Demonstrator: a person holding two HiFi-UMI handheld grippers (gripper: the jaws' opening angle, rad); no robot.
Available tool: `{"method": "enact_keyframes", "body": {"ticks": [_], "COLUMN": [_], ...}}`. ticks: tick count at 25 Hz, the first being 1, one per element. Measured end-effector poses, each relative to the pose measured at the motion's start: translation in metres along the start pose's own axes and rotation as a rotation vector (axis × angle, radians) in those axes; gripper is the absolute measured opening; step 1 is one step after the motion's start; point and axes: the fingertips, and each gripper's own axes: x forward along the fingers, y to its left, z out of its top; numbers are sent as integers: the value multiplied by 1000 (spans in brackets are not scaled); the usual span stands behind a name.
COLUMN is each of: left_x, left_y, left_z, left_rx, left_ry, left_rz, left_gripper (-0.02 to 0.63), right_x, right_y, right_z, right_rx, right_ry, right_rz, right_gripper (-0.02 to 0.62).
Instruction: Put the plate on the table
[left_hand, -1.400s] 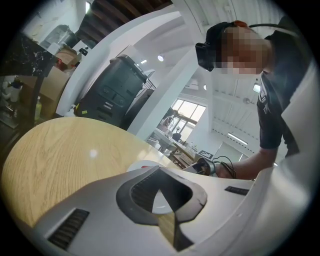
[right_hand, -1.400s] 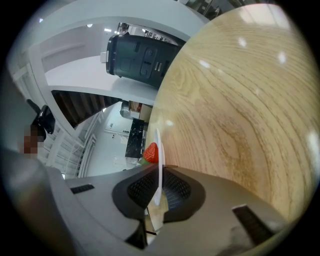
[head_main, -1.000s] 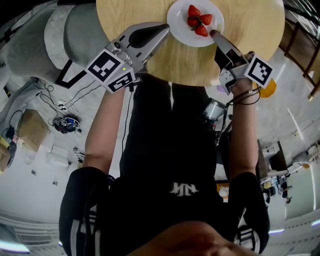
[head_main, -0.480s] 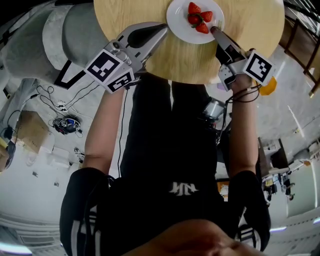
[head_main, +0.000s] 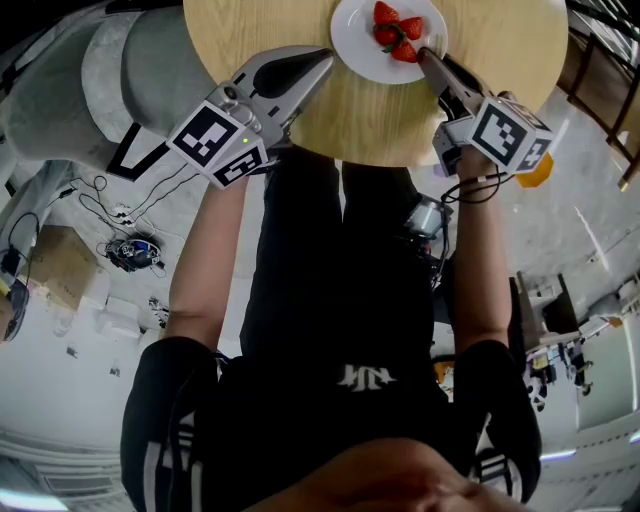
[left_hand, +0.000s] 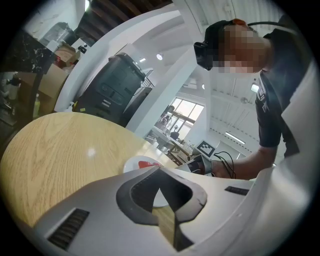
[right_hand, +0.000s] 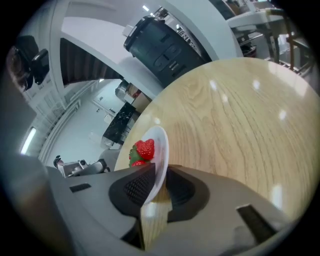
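A white plate (head_main: 355, 40) with strawberries (head_main: 397, 35) lies on the round wooden table (head_main: 500, 60). My right gripper (head_main: 425, 55) is at the plate's near right rim. In the right gripper view the plate (right_hand: 159, 150) rim stands between the jaws of the right gripper (right_hand: 157, 187), which are opening, with a gap beside the rim. The strawberries (right_hand: 144, 150) lie beyond the rim. My left gripper (head_main: 328, 55) hovers just left of the plate, shut and empty. In the left gripper view its tips (left_hand: 160, 187) point at the plate (left_hand: 135, 163).
A grey rounded seat (head_main: 150, 60) stands left of the table. Cables (head_main: 125, 245) lie on the floor below it. A wooden chair (head_main: 600, 80) is at the right. A dark machine (right_hand: 160, 45) stands behind the table (right_hand: 235, 130).
The plate and my right gripper have shifted slightly farther onto the table. The right gripper's marker cube has turned. My left gripper has barely moved.
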Motion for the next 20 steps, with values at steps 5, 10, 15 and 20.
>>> {"method": "enact_keyframes", "body": {"ticks": [5, 10, 15, 20], "left_x": [3, 3, 6, 5], "left_y": [-4, -6, -8, -9], "left_z": [-1, -3, -8, -9], "left_rx": [4, 3, 2, 3], "left_ry": [-2, -2, 6, 11], "left_rz": [-11, -17, -22, -30], "left_gripper": [11, 11, 11, 11], "right_x": [-1, -2, -1, -3], "right_y": [-1, -5, -4, -4], "right_z": [1, 0, 3, 5], "right_rx": [-75, -173, -273, -335], "right_ry": [-1, 5, 14, 17], "right_rz": [-58, -128, -174, -217], "right_gripper": [91, 109, 117, 122]}}
